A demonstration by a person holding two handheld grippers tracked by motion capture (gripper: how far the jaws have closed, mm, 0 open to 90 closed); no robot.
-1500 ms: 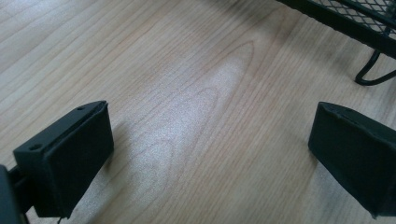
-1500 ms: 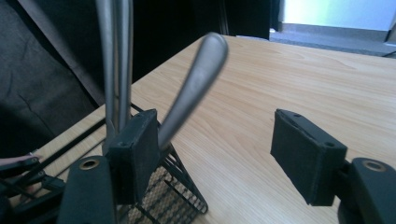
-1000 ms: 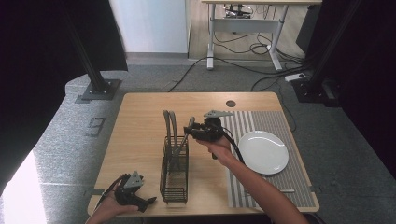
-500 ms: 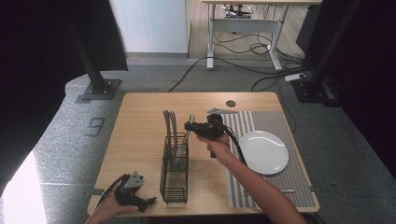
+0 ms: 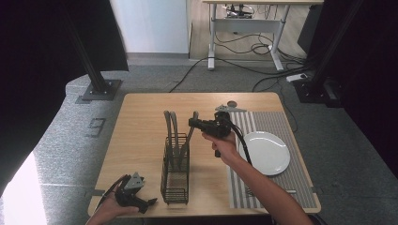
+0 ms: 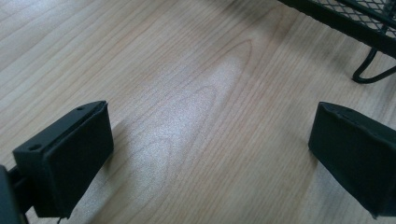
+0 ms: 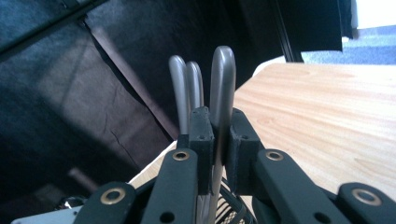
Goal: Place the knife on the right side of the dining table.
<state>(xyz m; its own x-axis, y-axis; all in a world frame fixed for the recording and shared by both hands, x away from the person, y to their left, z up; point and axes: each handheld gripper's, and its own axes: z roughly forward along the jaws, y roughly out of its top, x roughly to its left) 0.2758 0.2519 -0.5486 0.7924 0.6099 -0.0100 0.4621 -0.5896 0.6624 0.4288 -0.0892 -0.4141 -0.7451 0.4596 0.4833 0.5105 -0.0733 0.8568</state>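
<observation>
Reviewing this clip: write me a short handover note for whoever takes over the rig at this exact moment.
Right gripper: shut on the handle of one grey utensil, whose lower end is inside the black wire caddy; the jaws have just been closing on it.
Left gripper: open, holding nothing, low over the bare table near the caddy's front corner.
Things: two more grey utensils stand in the caddy. A white plate lies on the striped mat, to the right of the caddy.
Done: the grip is made.
Left: whether the utensil goes in or comes out is unclear; finish that move, then release.
</observation>
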